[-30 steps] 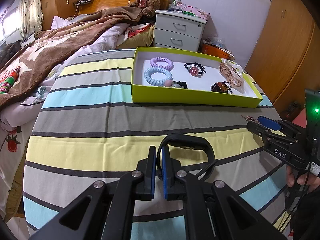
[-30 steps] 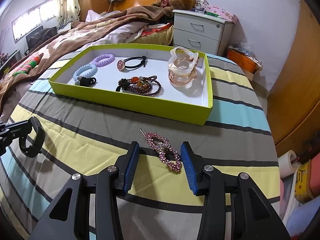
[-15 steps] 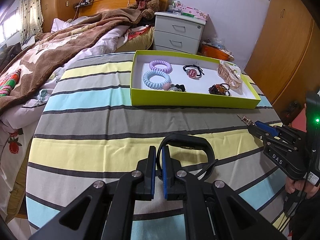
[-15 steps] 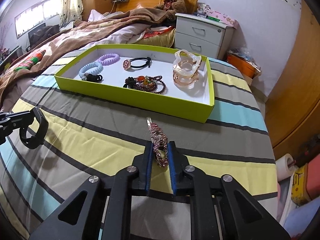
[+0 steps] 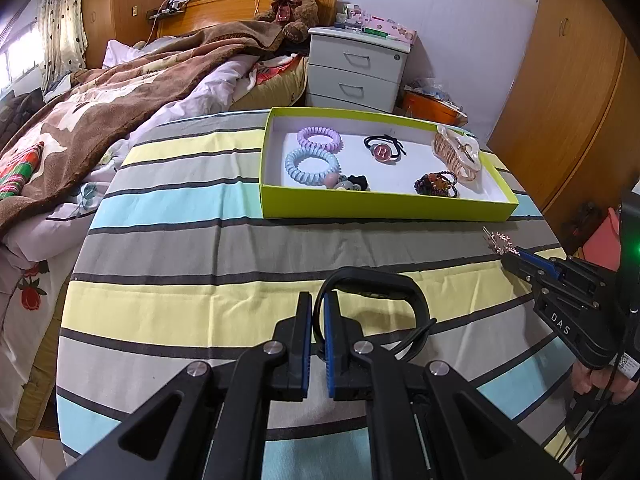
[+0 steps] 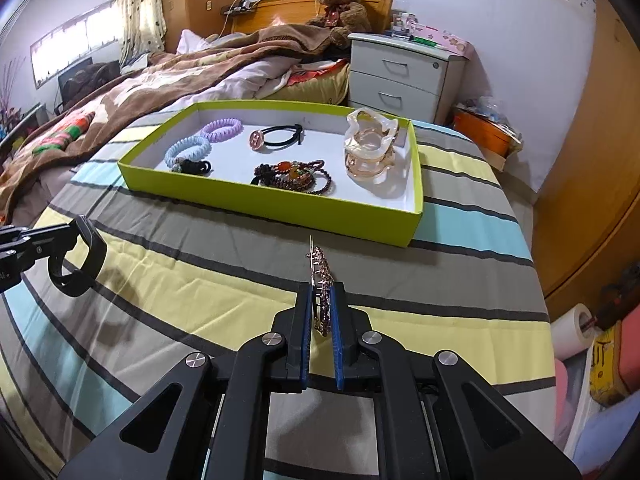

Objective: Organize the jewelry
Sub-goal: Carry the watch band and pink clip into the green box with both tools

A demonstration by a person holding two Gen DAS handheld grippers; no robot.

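Note:
My left gripper (image 5: 317, 300) is shut on a black wristband (image 5: 376, 280) and holds it above the striped tablecloth; the wristband also shows in the right wrist view (image 6: 80, 260). My right gripper (image 6: 321, 292) is shut on a pink jewelled hair clip (image 6: 320, 276), lifted off the cloth, point toward the green tray (image 6: 280, 210). The clip (image 5: 498, 240) shows at the right of the left wrist view. The tray (image 5: 380, 204) holds a purple coil tie (image 5: 319, 139), a blue coil tie (image 5: 312, 163), a black hair tie (image 5: 382, 150), a bead bracelet (image 6: 298, 176) and a clear claw clip (image 6: 370, 146).
The round table's striped cloth (image 5: 200, 248) lies between the grippers and the tray. A bed with a brown blanket (image 5: 100, 100) is to the left, a grey nightstand (image 5: 356, 72) behind the tray, wooden wardrobes (image 5: 568, 80) to the right.
My right gripper closed on the hair clip and lifted it off the cloth, turning it on edge. My left gripper kept its hold on the wristband and rose slightly.

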